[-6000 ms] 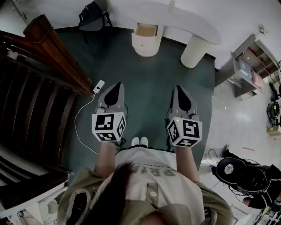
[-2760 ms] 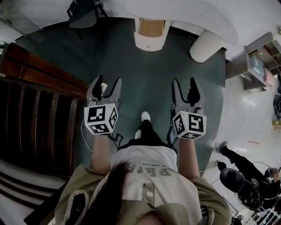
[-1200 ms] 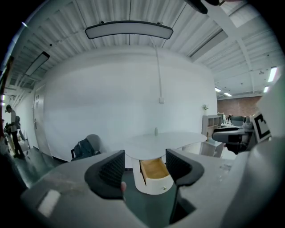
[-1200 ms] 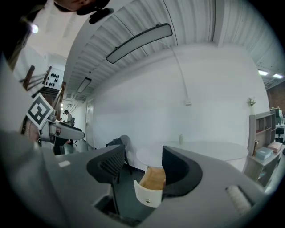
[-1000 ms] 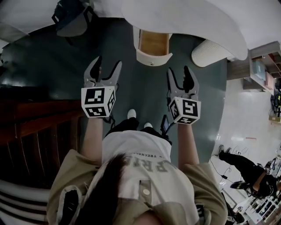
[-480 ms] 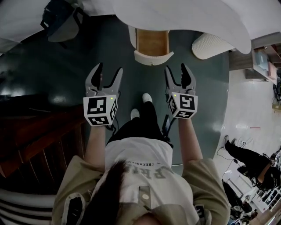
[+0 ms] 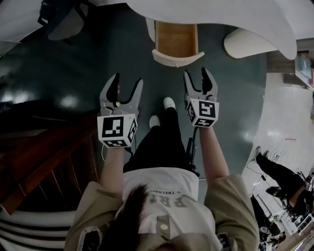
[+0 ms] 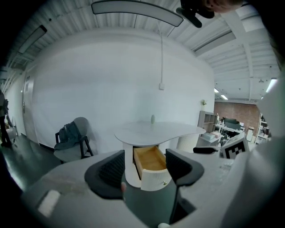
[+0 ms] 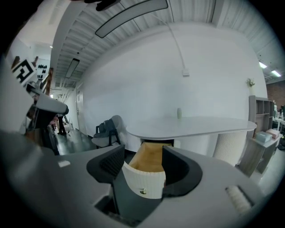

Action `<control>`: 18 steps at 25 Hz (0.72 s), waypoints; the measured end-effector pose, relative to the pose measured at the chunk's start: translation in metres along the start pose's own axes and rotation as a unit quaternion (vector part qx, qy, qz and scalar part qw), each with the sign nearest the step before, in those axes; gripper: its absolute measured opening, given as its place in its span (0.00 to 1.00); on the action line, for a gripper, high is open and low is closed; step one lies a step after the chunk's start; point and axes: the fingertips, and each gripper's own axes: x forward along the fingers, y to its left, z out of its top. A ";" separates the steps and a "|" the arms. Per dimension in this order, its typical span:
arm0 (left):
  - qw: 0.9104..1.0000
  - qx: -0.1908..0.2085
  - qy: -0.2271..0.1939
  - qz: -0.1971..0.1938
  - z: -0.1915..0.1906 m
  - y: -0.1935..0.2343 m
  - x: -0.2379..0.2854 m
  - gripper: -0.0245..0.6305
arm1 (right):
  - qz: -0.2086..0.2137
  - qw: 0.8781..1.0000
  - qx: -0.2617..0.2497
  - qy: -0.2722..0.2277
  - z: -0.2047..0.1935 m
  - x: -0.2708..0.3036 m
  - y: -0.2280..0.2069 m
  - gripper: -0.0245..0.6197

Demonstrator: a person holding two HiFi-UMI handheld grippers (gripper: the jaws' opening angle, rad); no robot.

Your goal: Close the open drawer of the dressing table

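At far left a chair [image 7: 61, 22] w/ a dark bag on it stands on the dark floor [image 7: 98, 59], well apart from the work.

The left tool [image 7: 127, 81] is held out in front of the person, jaws spread wide, nothing between them. In the left gripper view the drawer only shows in the gap from a distance; no contact.

The drawer [image 7: 175, 41] is in the middle, pulled out of the round white pedestal [image 8: 131, 167] under the white tabletop [image 7: 221, 14] of the dressing table. Its wooden inside looks empty, and its curved white front [image 9: 144, 180] w/ a small knob [image 9: 143, 192] faces the person.

The right tool [image 7: 197, 73] is also spread wide and empty. It is near the drawer front but apart from it. In the right gripper view the front sits approx. centred between the jaws.

At the right, a ribbed white leg [image 7: 250, 43] carries the other end of the tabletop.

Step in hand, as I judge: the approach; the push is not yet begun and the drawer is fully open. The next move calls for bringing one tool, probably the right, against the curved front near the knob, then pressing straight in along the drawer's line until the front is flush w/ the pedestal. A push off-centre may skew the drawer.
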 end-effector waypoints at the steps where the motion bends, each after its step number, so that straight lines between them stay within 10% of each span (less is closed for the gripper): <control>1: 1.000 -0.002 -0.001 0.000 -0.006 0.000 0.003 0.48 | 0.001 1.000 -0.001 0.002 -0.008 0.006 0.000 0.45; 18: 0.999 -0.022 0.028 -0.024 -0.109 -0.016 0.051 0.48 | -0.008 0.998 -0.012 0.059 -0.139 0.079 -0.012 0.45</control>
